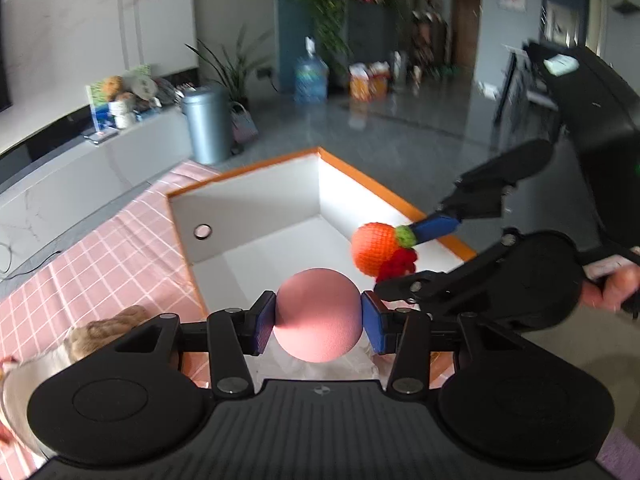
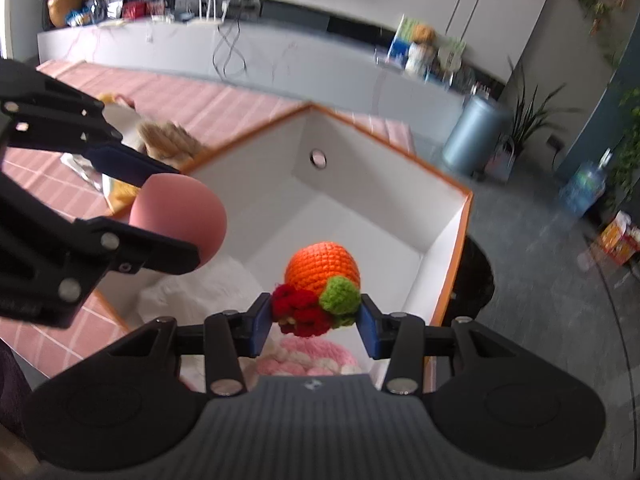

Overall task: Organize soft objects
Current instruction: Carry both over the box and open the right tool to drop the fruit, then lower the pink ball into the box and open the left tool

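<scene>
Both grippers (tilted downward) above the white box (image 1: 256,200)

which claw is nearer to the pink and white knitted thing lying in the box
Right. The right claw holds the orange knitted toy directly above the knitted thing; the left claw holds the pink ball off to the side.

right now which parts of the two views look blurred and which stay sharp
Left wrist view: the pink ball in the left hand-held gripper is sharp, the room behind smeared. Right wrist view: the crocheted orange toy is crisp, the floor and background streaked.
</scene>
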`<act>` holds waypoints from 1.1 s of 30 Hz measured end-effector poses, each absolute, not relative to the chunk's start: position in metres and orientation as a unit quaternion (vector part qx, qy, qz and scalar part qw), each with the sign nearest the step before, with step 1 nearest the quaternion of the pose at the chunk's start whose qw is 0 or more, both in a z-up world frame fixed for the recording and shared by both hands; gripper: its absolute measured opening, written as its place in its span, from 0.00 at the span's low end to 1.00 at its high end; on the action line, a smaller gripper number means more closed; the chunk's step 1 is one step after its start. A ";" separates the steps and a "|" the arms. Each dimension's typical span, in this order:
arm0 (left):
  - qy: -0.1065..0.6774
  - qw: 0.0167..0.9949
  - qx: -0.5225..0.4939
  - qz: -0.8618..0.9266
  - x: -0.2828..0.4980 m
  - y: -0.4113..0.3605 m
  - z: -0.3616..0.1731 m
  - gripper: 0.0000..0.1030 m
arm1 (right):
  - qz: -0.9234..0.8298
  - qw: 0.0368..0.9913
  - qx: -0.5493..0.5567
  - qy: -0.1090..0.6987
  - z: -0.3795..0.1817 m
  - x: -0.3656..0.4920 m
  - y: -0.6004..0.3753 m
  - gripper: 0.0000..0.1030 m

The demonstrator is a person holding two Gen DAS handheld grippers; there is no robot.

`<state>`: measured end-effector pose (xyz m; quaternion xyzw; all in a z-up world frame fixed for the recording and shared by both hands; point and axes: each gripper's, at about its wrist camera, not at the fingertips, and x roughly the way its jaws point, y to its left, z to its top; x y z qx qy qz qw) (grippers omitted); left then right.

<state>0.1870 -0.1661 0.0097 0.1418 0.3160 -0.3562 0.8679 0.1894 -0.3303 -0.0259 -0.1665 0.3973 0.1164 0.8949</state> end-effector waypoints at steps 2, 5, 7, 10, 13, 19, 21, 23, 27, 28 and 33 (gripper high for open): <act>0.327 0.859 0.155 -0.363 0.193 -0.174 0.002 0.51 | 0.117 0.887 -0.168 0.414 -0.034 0.201 -0.332 0.44; 0.342 0.846 0.180 -0.368 0.203 -0.184 -0.009 0.51 | 0.122 0.874 -0.182 0.434 -0.046 0.212 -0.333 0.44; 0.350 0.838 0.197 -0.369 0.209 -0.188 -0.017 0.51 | 0.125 0.867 -0.188 0.444 -0.052 0.219 -0.334 0.44; 0.366 0.827 0.214 -0.371 0.215 -0.195 -0.028 0.51 | 0.130 0.860 -0.190 0.455 -0.057 0.229 -0.334 0.44; 0.381 0.816 0.225 -0.373 0.219 -0.198 -0.037 0.51 | 0.131 0.856 -0.202 0.458 -0.062 0.233 -0.332 0.44; 0.386 0.807 0.250 -0.370 0.220 -0.202 -0.048 0.52 | 0.142 0.842 -0.228 0.467 -0.068 0.238 -0.323 0.43; 0.388 0.807 0.253 -0.368 0.221 -0.202 -0.048 0.53 | 0.143 0.839 -0.233 0.470 -0.071 0.239 -0.322 0.43; 0.388 0.807 0.257 -0.365 0.221 -0.202 -0.049 0.54 | 0.144 0.836 -0.233 0.476 -0.073 0.239 -0.322 0.43; 0.389 0.809 0.256 -0.359 0.218 -0.203 -0.046 0.57 | 0.143 0.829 -0.245 0.482 -0.074 0.239 -0.321 0.46; 0.389 0.810 0.254 -0.358 0.218 -0.202 -0.046 0.59 | 0.144 0.828 -0.249 0.481 -0.075 0.236 -0.320 0.48; 0.388 0.817 0.241 -0.351 0.217 -0.197 -0.042 0.67 | 0.133 0.837 -0.258 0.464 -0.066 0.228 -0.319 0.68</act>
